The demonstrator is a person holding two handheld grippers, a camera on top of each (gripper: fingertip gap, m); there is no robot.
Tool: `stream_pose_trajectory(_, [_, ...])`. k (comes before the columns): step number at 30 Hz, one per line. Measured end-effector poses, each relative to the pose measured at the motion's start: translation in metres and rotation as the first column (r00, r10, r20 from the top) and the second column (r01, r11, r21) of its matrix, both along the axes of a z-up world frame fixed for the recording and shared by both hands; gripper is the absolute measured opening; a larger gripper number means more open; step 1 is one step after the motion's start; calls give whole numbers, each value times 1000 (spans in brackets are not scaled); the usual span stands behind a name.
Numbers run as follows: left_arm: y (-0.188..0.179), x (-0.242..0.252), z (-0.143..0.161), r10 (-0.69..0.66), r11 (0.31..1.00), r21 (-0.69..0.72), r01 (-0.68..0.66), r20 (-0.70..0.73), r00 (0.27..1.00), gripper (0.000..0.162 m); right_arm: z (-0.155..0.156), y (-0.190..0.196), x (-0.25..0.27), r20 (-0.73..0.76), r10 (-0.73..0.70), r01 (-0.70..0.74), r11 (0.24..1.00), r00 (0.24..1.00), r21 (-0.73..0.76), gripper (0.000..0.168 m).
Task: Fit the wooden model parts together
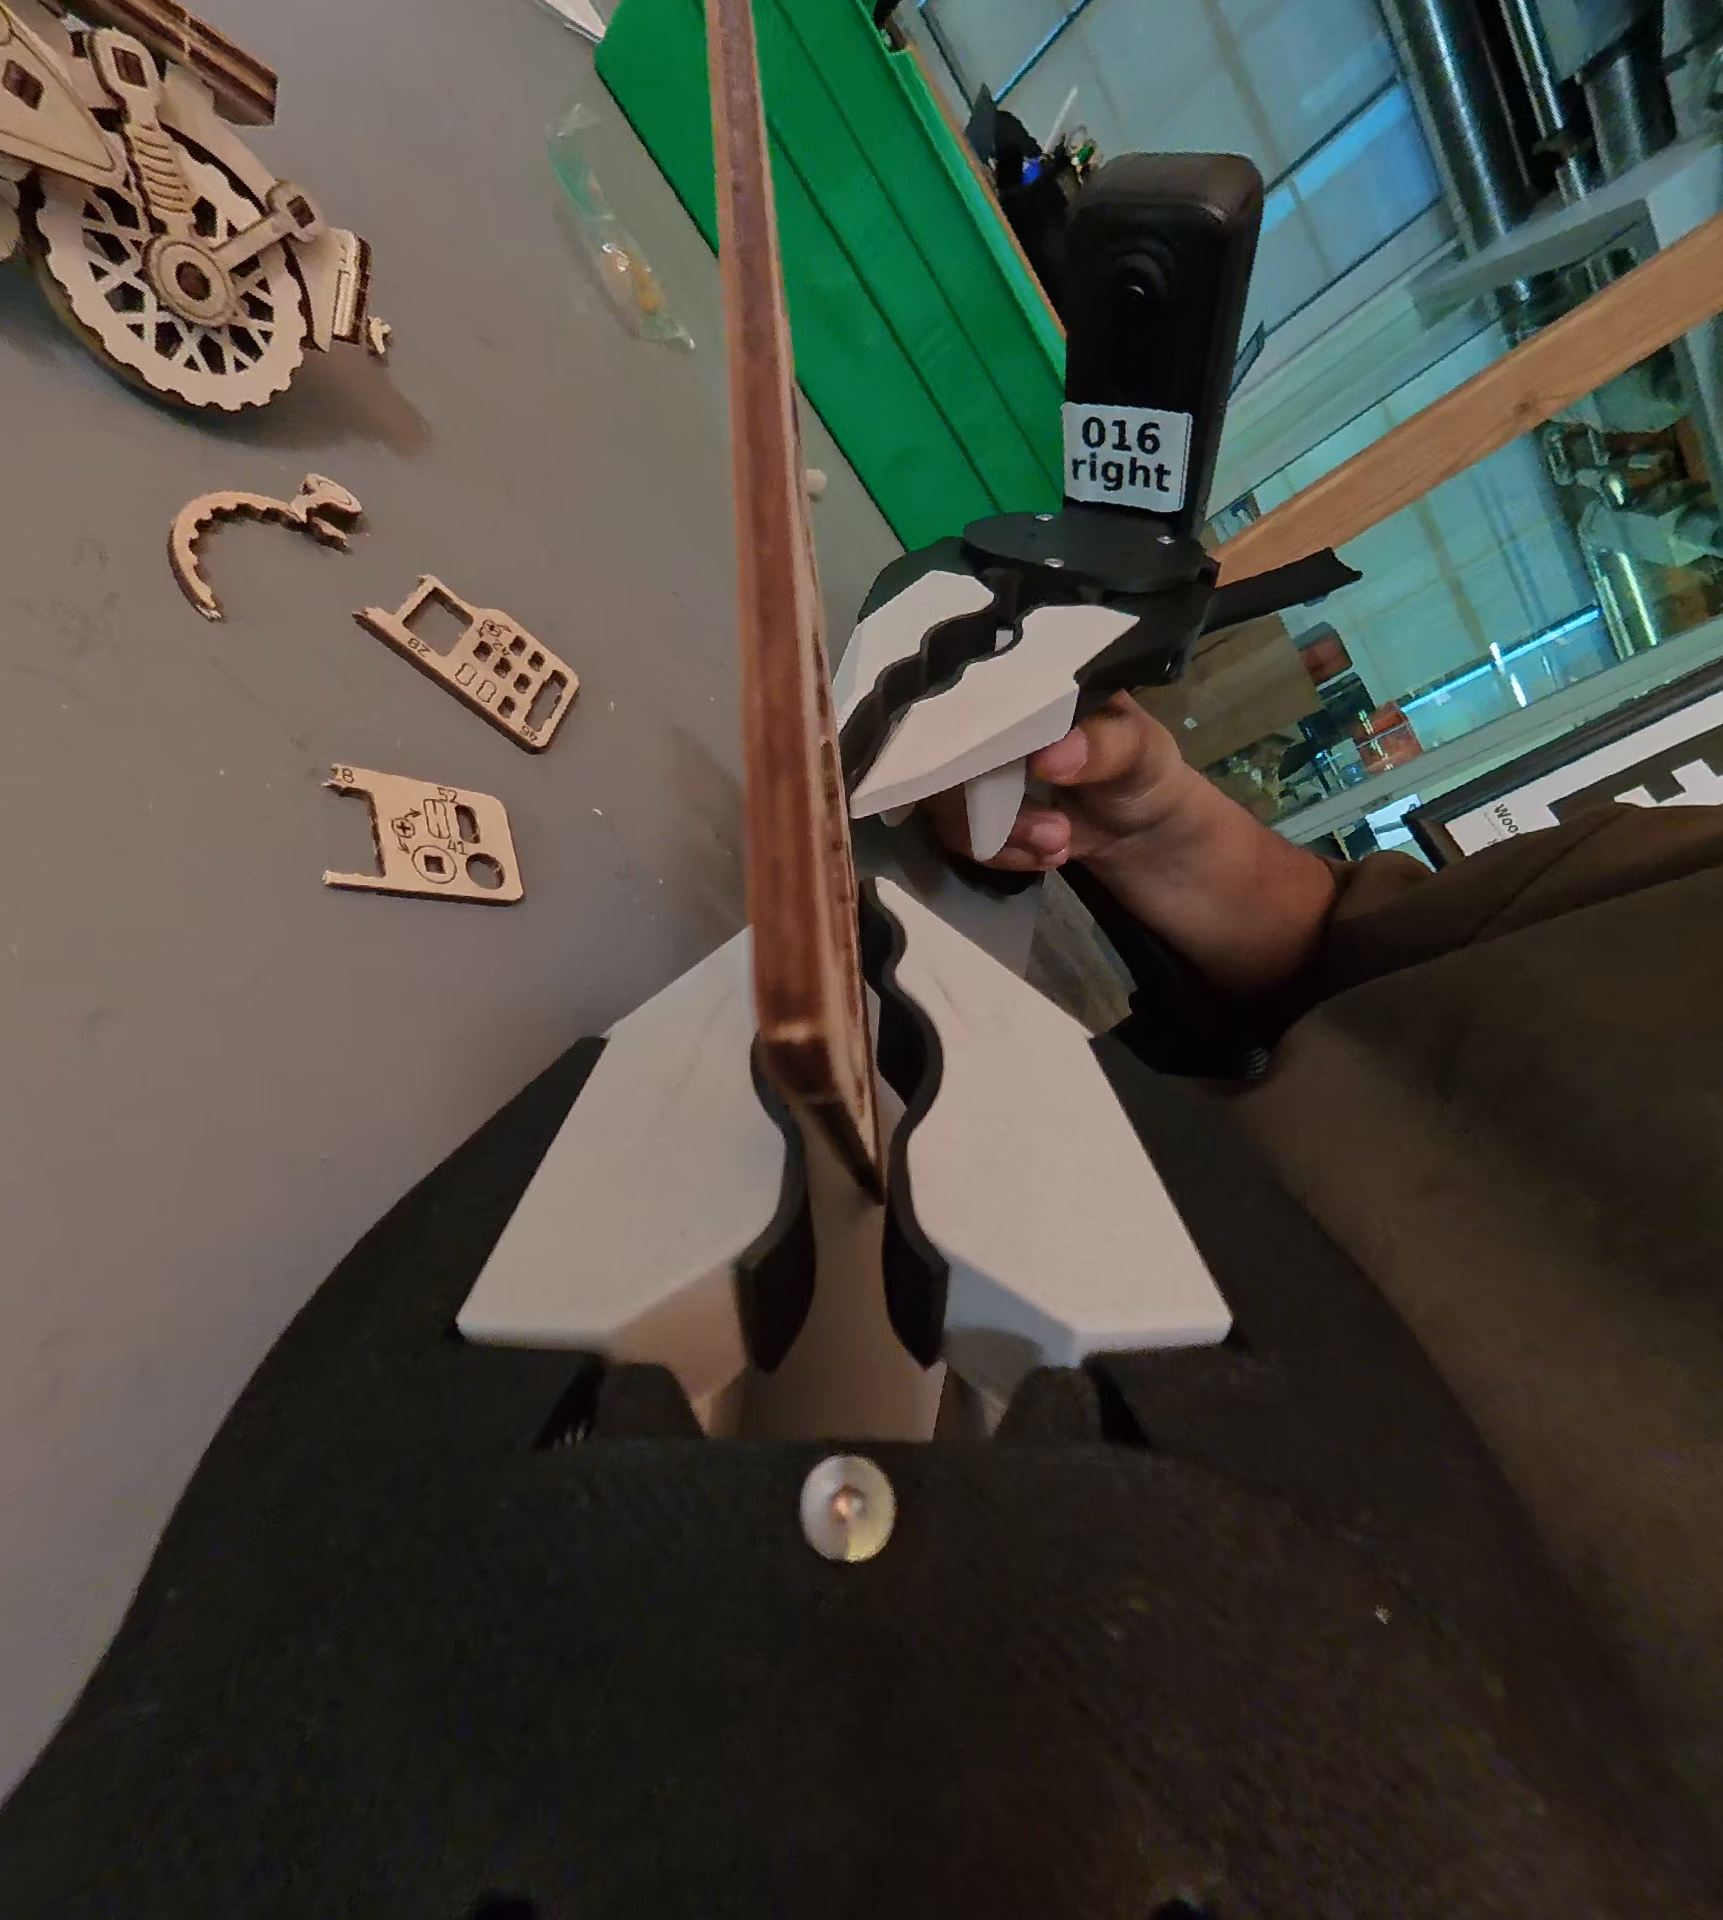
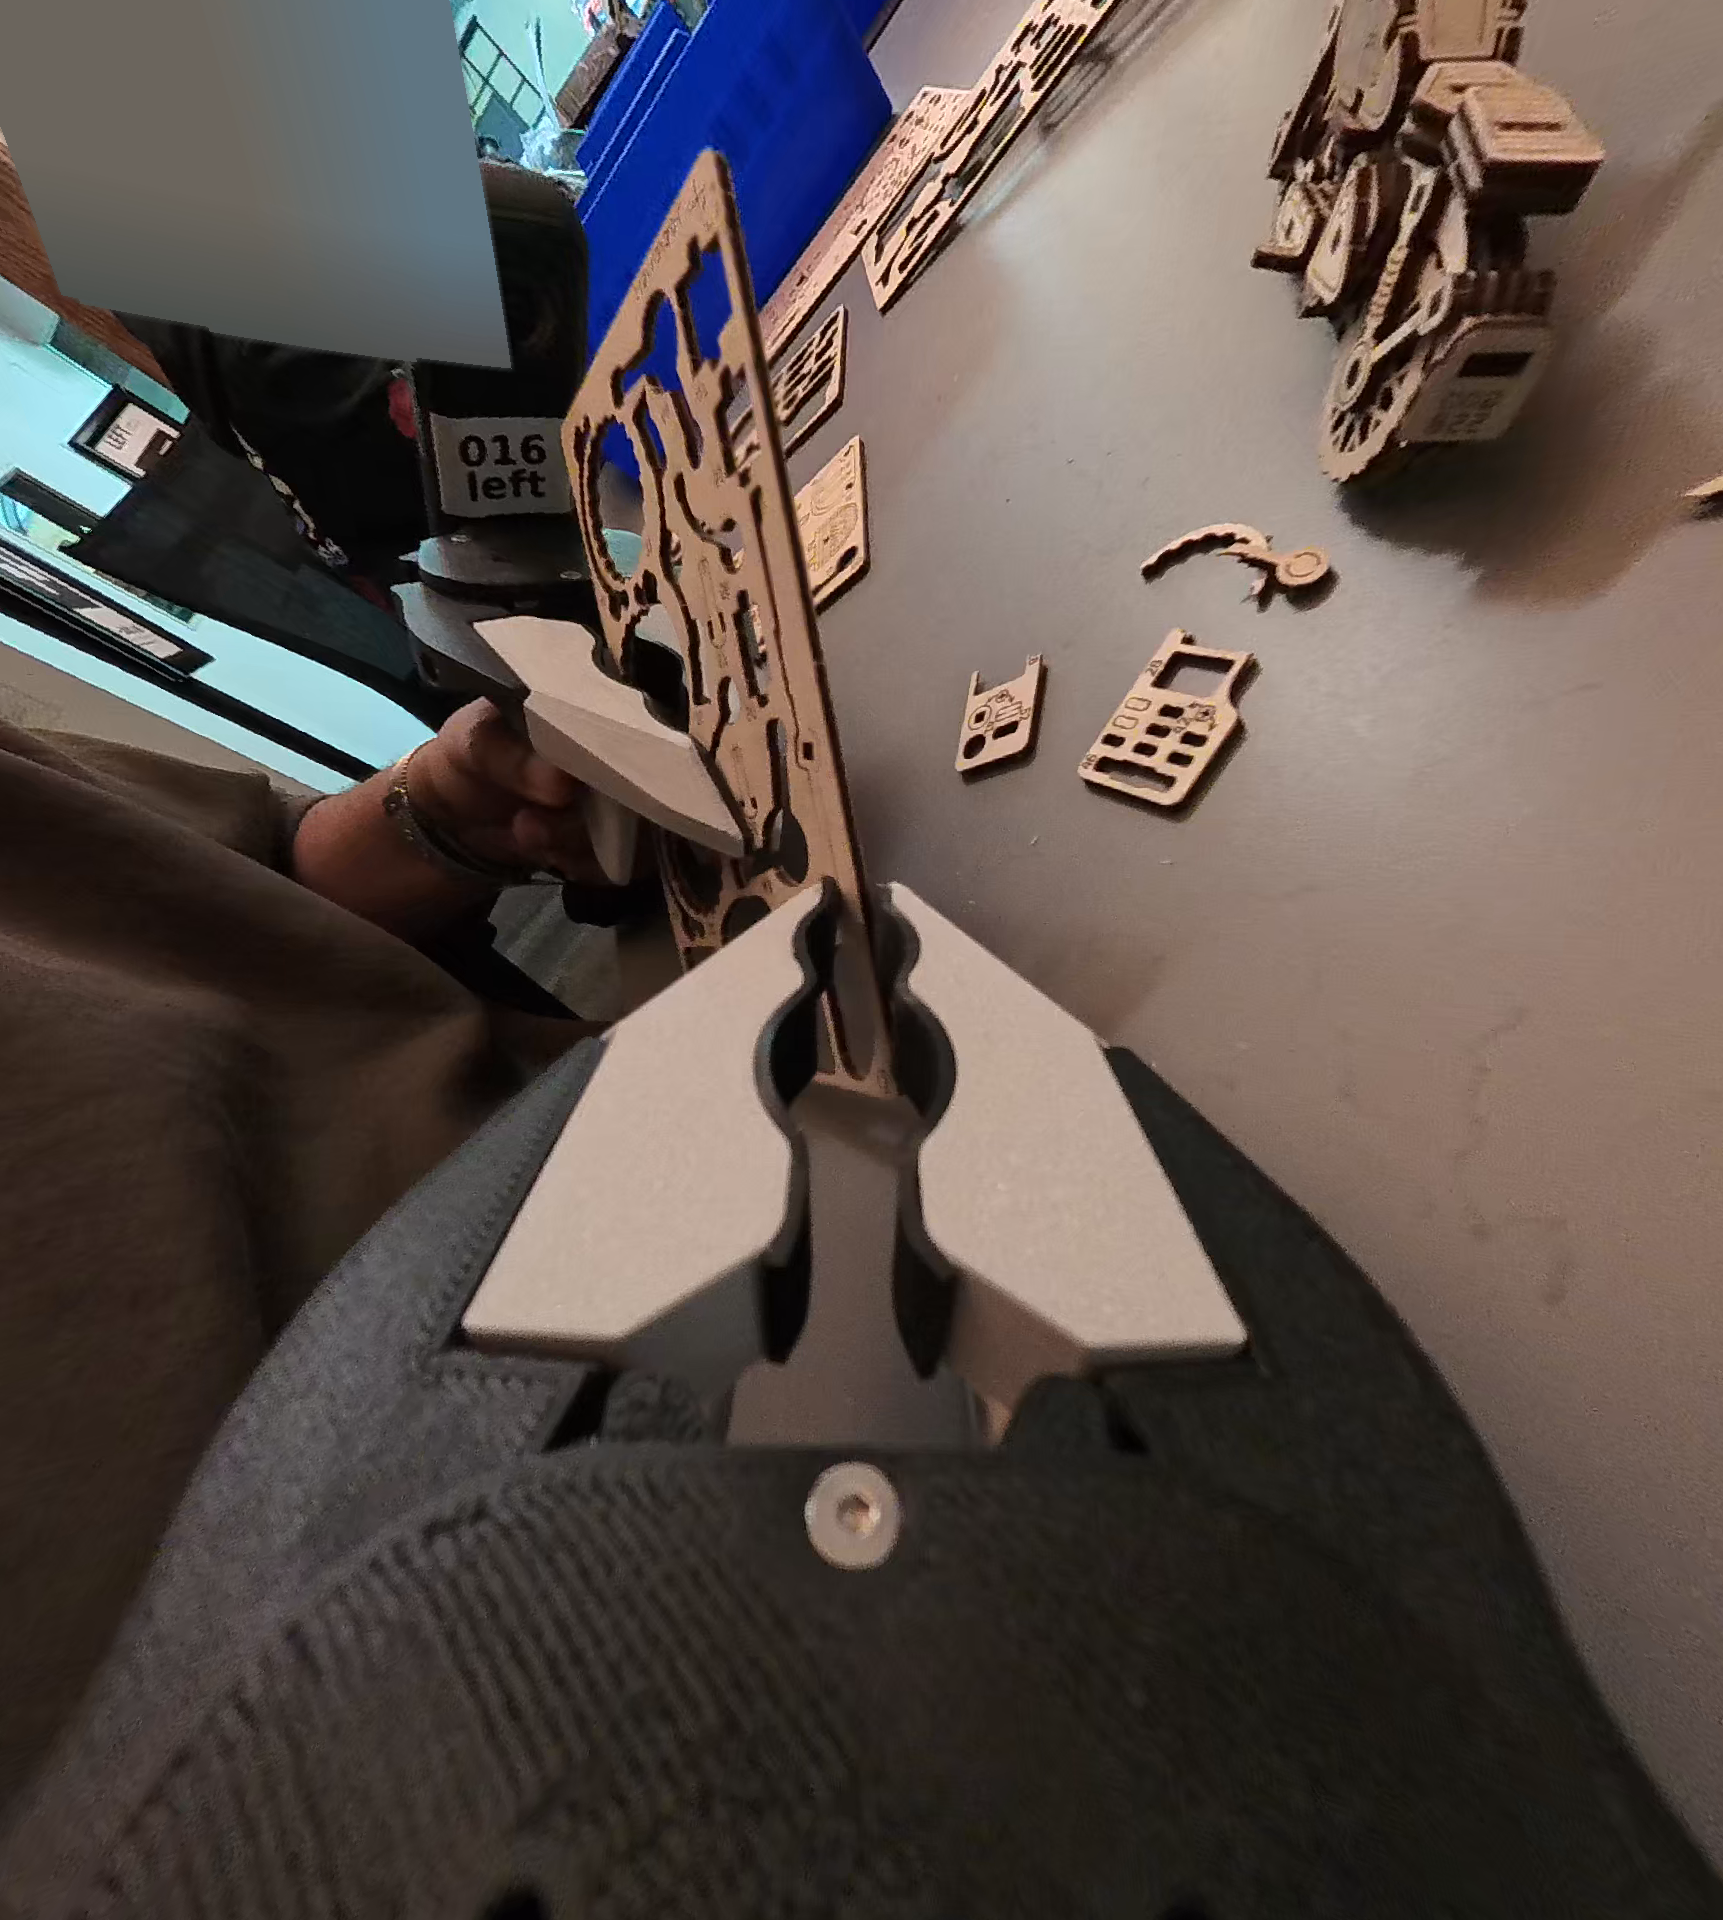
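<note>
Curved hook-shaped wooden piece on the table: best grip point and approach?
The curved piece lies flat and apart from the two flat plates, so probably come from above and pinch across its thin arc mid-span, jaws straddling the strip, clear of the round knobbed end.

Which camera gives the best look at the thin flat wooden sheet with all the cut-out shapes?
The right wrist view. There the thin flat wooden sheet with cut-out shapes turns part of its face to the camera, so its holes show, with the right gripper and left gripper both clamped on it. The left wrist view shows only its dark edge.
</note>
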State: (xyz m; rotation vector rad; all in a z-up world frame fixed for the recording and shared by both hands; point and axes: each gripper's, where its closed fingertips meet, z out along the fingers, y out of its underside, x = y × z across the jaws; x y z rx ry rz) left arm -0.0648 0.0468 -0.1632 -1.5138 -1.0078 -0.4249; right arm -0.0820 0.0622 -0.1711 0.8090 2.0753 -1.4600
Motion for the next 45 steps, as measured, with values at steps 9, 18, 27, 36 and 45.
stream_pose_trajectory(9, [3,5,1,-29,1000,-14,28,-25,999,1,-2,1,2,-11,24,-24,1000,1000,15,4])
stream_pose_trajectory(18, [2,6,8,-53,997,57,53,-2,999,0,15,0,2,-19,35,-36,995,999,-91,7])
stream_pose_trajectory(27, [9,17,6,-125,991,45,125,3,992,0,20,-3,6,22,57,-53,989,998,-137,13])
stream_pose_trajectory(36, [15,21,-2,-136,990,-24,136,-7,991,0,20,-8,5,20,31,-28,991,999,-134,3])
stream_pose_trajectory(45, [18,22,-8,-136,987,-97,132,-40,990,1,12,-6,4,-152,13,-16,1000,988,-20,4])
